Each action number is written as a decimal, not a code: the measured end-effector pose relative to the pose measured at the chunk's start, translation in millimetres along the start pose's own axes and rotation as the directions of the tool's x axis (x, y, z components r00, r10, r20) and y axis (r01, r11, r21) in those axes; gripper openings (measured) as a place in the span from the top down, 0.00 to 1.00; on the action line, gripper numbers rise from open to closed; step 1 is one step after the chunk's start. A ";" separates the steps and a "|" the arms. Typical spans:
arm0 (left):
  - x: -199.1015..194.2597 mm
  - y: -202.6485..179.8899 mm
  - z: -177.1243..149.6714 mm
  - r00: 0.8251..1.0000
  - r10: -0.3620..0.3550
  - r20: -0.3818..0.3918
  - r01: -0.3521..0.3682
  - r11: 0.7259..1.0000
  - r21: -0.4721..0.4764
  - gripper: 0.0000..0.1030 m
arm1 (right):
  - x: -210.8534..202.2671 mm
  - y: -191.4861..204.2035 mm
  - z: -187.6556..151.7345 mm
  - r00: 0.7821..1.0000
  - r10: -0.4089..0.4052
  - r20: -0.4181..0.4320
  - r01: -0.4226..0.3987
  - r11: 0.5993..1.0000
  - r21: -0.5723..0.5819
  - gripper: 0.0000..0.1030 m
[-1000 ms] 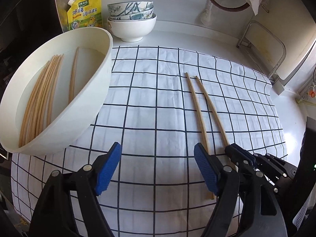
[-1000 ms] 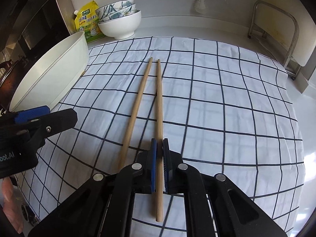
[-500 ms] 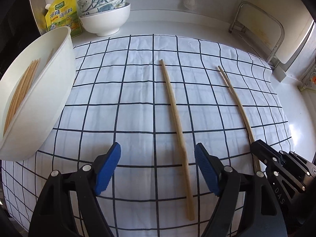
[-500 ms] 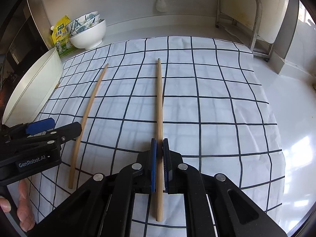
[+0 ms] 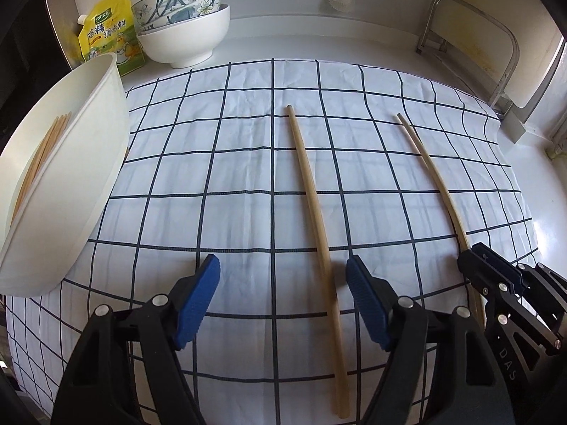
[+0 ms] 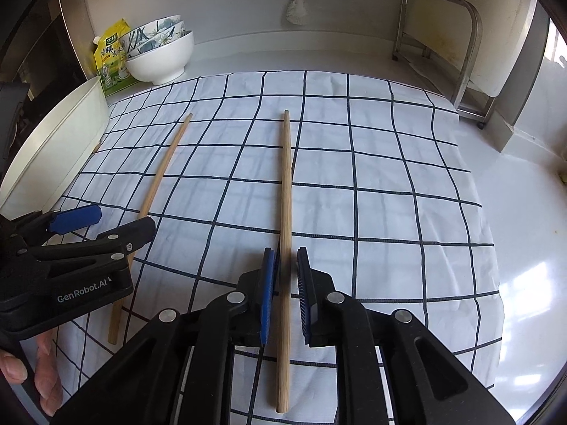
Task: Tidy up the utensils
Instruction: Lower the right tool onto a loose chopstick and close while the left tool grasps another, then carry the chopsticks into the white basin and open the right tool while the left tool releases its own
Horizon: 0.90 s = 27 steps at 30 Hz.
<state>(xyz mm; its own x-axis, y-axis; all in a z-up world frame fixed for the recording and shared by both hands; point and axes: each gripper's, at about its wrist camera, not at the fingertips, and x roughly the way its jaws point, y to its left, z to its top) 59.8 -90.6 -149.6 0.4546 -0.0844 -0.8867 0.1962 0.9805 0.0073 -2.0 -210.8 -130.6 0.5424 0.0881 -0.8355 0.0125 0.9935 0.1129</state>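
Right tongs (image 6: 285,297) have parted around their chopstick (image 6: 286,191); left tongs (image 5: 283,301) gape, hiding nothing.

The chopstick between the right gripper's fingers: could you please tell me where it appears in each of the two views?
Left wrist view: the chopstick runs along the right side of the cloth, its near end at the right gripper.
Right wrist view: it lies down the middle, passing between the blue fingers, which stand slightly apart from it.
Shared landmark: the stacked bowls at the far left corner.
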 end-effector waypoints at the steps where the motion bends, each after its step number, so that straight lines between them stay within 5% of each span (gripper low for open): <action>1: -0.3 -0.4 0.2 1.000 -0.002 0.002 0.002 1.000 0.002 0.36 | 0.6 0.6 0.7 1.000 -0.001 0.001 0.001 1.000 -0.005 0.88; 5: -2.3 -4.4 0.3 1.000 -0.017 0.015 0.016 1.000 0.026 0.53 | 1.6 6.1 0.7 1.000 -0.015 0.009 0.016 0.999 -0.044 0.88; 10: -4.4 -5.0 1.4 0.999 -0.043 0.011 0.043 0.998 0.042 0.93 | 2.9 1.9 4.3 1.000 0.014 -0.004 -0.014 1.000 -0.015 0.94; 18: -12.1 -2.2 2.1 0.996 -0.074 -0.050 0.077 0.995 0.058 0.93 | -5.4 -7.1 2.6 0.995 0.097 -0.018 -0.095 0.991 0.089 0.94; 27: -48.8 5.9 9.8 0.994 -0.102 -0.033 0.104 0.992 0.065 0.93 | -34.3 -3.8 8.0 0.989 0.147 0.009 -0.147 0.982 0.121 0.94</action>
<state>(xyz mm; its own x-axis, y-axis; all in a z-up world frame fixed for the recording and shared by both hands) 47.3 -82.5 -101.8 0.4035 -0.1780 -0.8975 0.2988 0.9528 -0.0546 -13.9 -218.1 -98.0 0.5459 0.2323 -0.8050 0.0340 0.9539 0.2983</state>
